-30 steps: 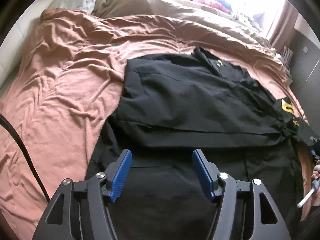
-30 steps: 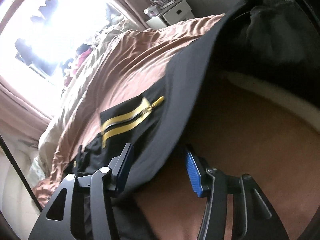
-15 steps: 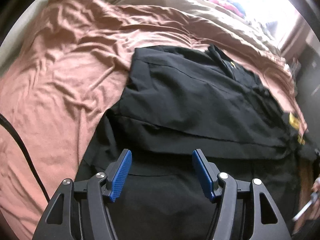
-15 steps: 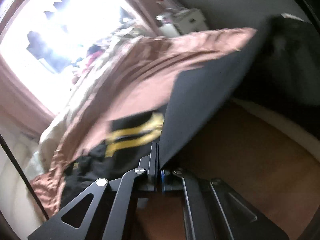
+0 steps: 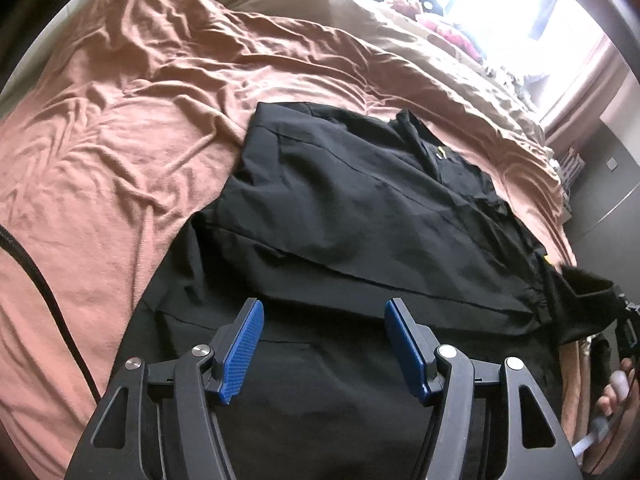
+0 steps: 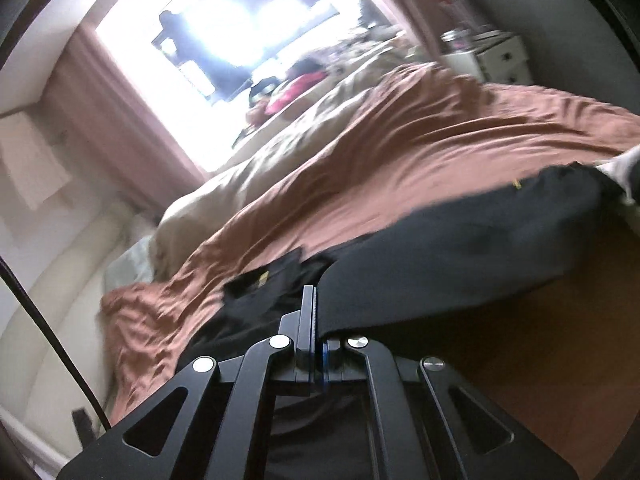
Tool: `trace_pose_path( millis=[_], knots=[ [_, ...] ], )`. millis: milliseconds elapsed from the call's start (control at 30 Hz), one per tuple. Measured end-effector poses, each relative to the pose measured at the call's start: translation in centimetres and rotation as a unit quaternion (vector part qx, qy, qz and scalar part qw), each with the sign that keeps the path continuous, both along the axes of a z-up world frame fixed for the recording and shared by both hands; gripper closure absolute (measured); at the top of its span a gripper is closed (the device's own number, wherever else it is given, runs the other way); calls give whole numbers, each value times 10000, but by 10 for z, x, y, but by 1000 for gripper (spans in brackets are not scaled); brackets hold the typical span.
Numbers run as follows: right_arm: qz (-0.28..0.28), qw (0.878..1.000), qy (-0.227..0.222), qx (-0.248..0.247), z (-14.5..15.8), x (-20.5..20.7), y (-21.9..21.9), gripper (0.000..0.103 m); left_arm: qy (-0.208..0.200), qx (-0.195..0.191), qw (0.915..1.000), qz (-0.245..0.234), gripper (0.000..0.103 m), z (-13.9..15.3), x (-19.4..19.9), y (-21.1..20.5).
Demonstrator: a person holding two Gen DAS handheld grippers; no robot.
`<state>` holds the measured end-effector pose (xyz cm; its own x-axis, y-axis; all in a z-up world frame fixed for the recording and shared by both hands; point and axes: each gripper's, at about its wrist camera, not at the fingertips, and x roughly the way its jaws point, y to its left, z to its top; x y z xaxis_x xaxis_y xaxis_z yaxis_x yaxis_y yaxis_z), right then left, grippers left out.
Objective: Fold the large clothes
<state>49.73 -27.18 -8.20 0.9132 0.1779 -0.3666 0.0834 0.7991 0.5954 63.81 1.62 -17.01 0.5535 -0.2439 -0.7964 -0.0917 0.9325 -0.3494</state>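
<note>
A large black garment [image 5: 360, 216] with small yellow marks lies partly folded on the pink-brown bedsheet [image 5: 120, 128]. My left gripper [image 5: 322, 320] is open and empty, hovering just above the garment's near part. In the right wrist view my right gripper [image 6: 316, 304] is shut on the garment's edge [image 6: 460, 248] and holds that black cloth lifted and stretched away to the right. The lifted corner also shows at the right edge of the left wrist view [image 5: 588, 296], next to the person's hand [image 5: 616, 396].
A beige duvet [image 5: 400, 40] is bunched at the far side of the bed below a bright window [image 6: 248, 28]. A black cable [image 5: 44, 296] crosses the sheet at left. A white drawer unit [image 6: 504, 56] stands beyond the bed. Brown wooden floor [image 6: 560, 344] lies at right.
My right gripper closed on the garment's edge and lifted it, swinging the view up toward the window. My left gripper stayed open and drifted slightly over the garment.
</note>
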Motion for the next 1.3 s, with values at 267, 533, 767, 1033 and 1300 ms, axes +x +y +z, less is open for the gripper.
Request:
trace_pose_path(
  millis=[267, 533, 767, 1033, 1300],
  knots=[
    [815, 9958, 420, 9, -22, 25, 61, 103, 14, -181, 9998, -19, 38, -1, 3, -5],
    [755, 9844, 1380, 793, -42, 66, 31, 85, -31, -336, 9994, -10, 38, 3, 2, -3],
    [83, 9849, 975, 1425, -40, 15, -22, 45, -72, -339, 9994, -49, 38, 5, -4, -5],
    [-842, 9594, 1157, 2430, -75, -29, -69, 45, -73, -277, 9996, 66, 38, 3, -4, 11],
    [-1631, 9461, 1227, 2514, -92, -43, -101, 45, -50, -237, 9996, 161, 38, -1, 0, 25]
  ],
)
